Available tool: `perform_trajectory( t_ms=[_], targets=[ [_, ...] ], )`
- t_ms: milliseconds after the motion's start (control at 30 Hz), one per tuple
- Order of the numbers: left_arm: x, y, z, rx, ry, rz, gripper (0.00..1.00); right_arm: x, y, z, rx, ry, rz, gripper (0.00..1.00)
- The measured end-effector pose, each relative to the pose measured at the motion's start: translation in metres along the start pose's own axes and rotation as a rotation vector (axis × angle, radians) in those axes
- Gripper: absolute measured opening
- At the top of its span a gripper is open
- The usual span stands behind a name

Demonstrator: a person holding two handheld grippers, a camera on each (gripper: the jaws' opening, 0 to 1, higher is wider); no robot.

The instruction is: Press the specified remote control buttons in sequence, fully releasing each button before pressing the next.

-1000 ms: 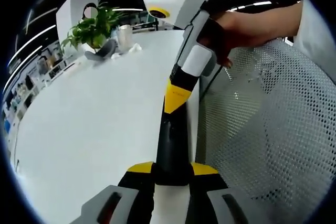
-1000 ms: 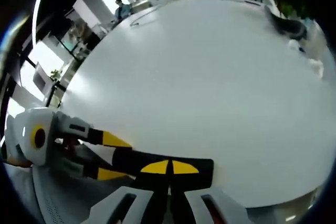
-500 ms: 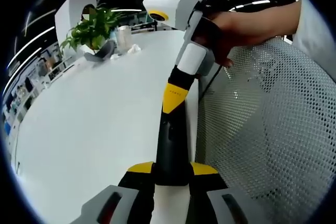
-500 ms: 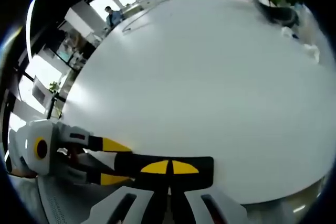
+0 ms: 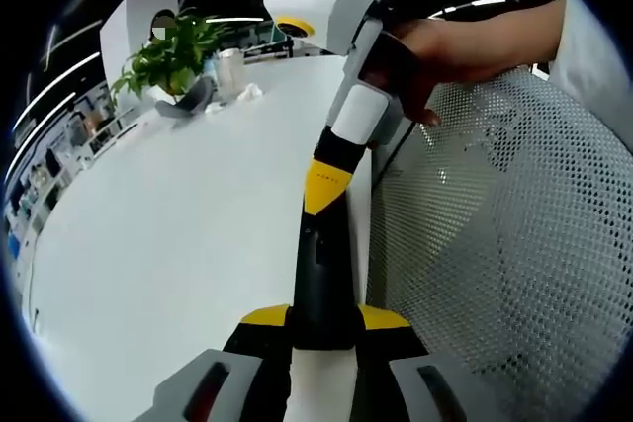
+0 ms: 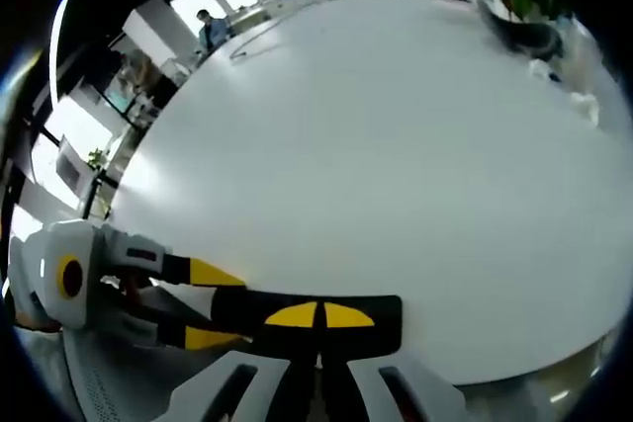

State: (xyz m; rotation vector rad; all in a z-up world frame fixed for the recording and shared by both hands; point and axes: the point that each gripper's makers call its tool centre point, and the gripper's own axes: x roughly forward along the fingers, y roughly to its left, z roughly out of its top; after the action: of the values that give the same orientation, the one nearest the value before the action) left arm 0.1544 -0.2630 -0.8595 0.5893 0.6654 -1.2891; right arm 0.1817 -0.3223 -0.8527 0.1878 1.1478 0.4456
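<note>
Remote control (image 5: 323, 274), a slim black one, lies along the near edge of the white desk (image 5: 168, 234) in the left gripper view, its near end clamped between the yellow-tipped fingers (image 5: 265, 317) of the left gripper (image 5: 324, 319). The right gripper (image 5: 323, 188) reaches in from above, held by a person's hand (image 5: 440, 51), and its yellow fingertips are together on the remote's far end. A white mesh chair back (image 5: 504, 244) stands just beside the desk edge. At the far side of the desk are a potted plant (image 5: 173, 51) and a pale cup (image 5: 232, 68).

In the right gripper view, the remote control (image 6: 316, 313) lies crosswise, the right gripper (image 6: 318, 315) closed on its nearer end. The left gripper (image 6: 203, 305) comes in from the left, both yellow fingers gripping the remote's other end. The white desk (image 6: 396, 165) spreads wide beyond, an office behind it.
</note>
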Motion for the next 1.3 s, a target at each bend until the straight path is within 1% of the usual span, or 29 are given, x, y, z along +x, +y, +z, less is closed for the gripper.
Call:
perform_trajectory(
  t_ms=[333, 400, 500, 600, 700, 800, 900, 967, 1000, 1100, 1300],
  targets=[
    [0.0004, 0.0009, 0.0001, -0.004, 0.006, 0.001, 0.24, 0.0004, 0.0, 0.001, -0.004, 0.0, 0.004, 0.0],
    [0.0005, 0.001, 0.0, -0.002, 0.005, 0.004, 0.24, 0.0002, -0.0008, 0.0014, 0.038, 0.0, 0.024, 0.0],
    [0.0003, 0.0013, 0.0, -0.007, -0.004, 0.004, 0.24, -0.0012, -0.0011, 0.0024, 0.146, -0.001, 0.073, 0.0],
    [0.0006, 0.0012, 0.0003, -0.002, -0.001, 0.004, 0.24, -0.0017, -0.0007, 0.0017, 0.126, 0.013, 0.073, 0.0],
    [0.0007, 0.0013, 0.0003, -0.003, -0.003, 0.003, 0.24, -0.0021, 0.0019, 0.0008, 0.125, 0.018, 0.083, 0.0],
    [0.001, 0.0013, 0.0004, 0.0, -0.003, 0.003, 0.24, -0.002, 0.0029, 0.0025, 0.122, 0.009, 0.09, 0.0],
    [0.0012, 0.0014, 0.0007, 0.005, -0.003, 0.003, 0.24, -0.0012, 0.0029, 0.0053, 0.099, -0.009, 0.091, 0.0],
    [0.0013, 0.0013, 0.0009, 0.005, -0.003, 0.003, 0.24, 0.002, 0.0031, 0.0016, 0.09, 0.01, 0.087, 0.0],
    [0.0013, 0.0012, 0.0009, 0.004, -0.003, 0.002, 0.24, 0.0018, 0.0028, 0.0015, 0.09, 0.007, 0.085, 0.0],
    [0.0015, 0.0009, 0.0008, 0.002, -0.003, 0.002, 0.24, -0.0002, 0.0011, 0.0014, 0.14, 0.003, 0.092, 0.0],
    [0.0018, 0.0006, 0.0009, 0.002, -0.004, -0.002, 0.24, -0.0024, -0.003, -0.0005, 0.184, 0.021, 0.08, 0.0]
  ],
)
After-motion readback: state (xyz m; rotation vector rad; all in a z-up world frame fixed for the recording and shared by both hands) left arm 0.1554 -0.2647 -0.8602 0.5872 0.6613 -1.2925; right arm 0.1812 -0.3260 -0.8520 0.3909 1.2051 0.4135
